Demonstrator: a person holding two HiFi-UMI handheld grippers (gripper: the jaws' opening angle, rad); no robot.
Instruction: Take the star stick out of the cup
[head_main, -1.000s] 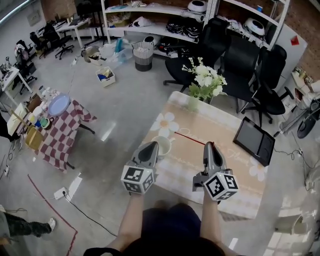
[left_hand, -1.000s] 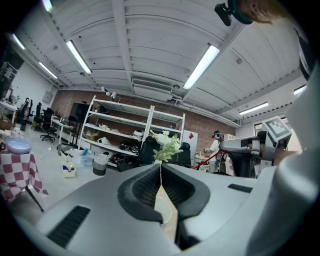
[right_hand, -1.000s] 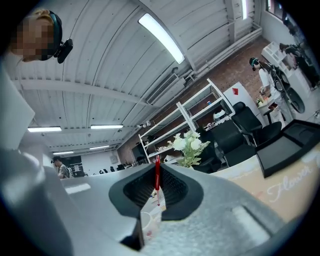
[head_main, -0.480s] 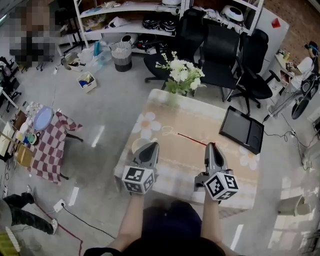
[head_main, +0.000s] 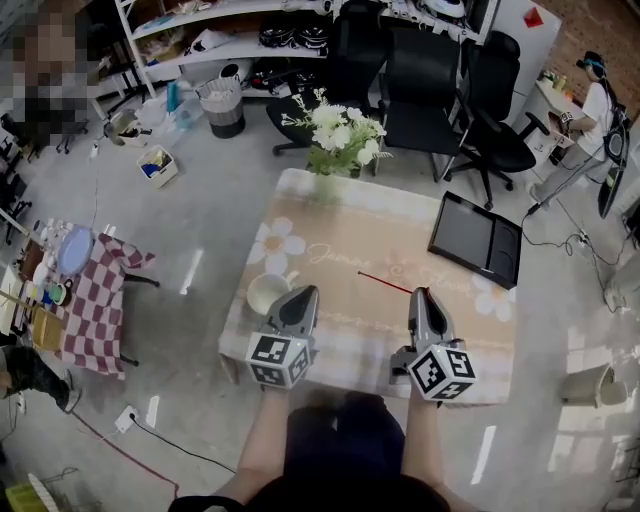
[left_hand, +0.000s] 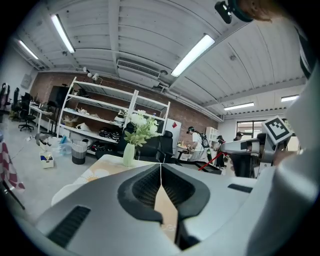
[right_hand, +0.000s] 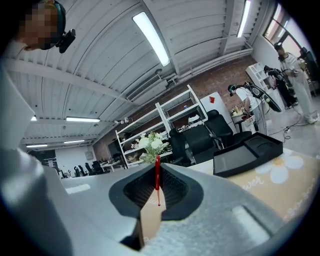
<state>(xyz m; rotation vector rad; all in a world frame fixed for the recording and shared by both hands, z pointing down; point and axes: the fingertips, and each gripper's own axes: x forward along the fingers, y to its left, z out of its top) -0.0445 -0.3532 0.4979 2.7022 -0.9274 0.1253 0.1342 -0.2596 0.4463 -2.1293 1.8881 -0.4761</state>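
The jaws of the right gripper (right_hand: 156, 171) are pressed together on a thin red star stick (right_hand: 157, 186). In the right gripper view it is seen as a red line along the seam between the ribbed pads, and its star end cannot be made out. The jaws of the left gripper (left_hand: 161, 169) are closed against each other with nothing between them.

In the head view the stick is carried out from the right gripper's tips toward the upper left, over the flowered tablecloth (head_main: 350, 240). It is well apart from the white cup (head_main: 266, 293), which stands near the table's left edge, just left of the left gripper's tip.

Compared with a second ago, the grip on the stick is unchanged, and both grippers are kept at the lower centre of the frame. The table, however, has slid leftward in the picture. The cup, earlier seen just right of the left gripper's tip, is now shown on its left, and the black tray (head_main: 475, 238) has shifted up and to the left.

The stick is judged to be already free of the cup, so only its setting down seems to be left.
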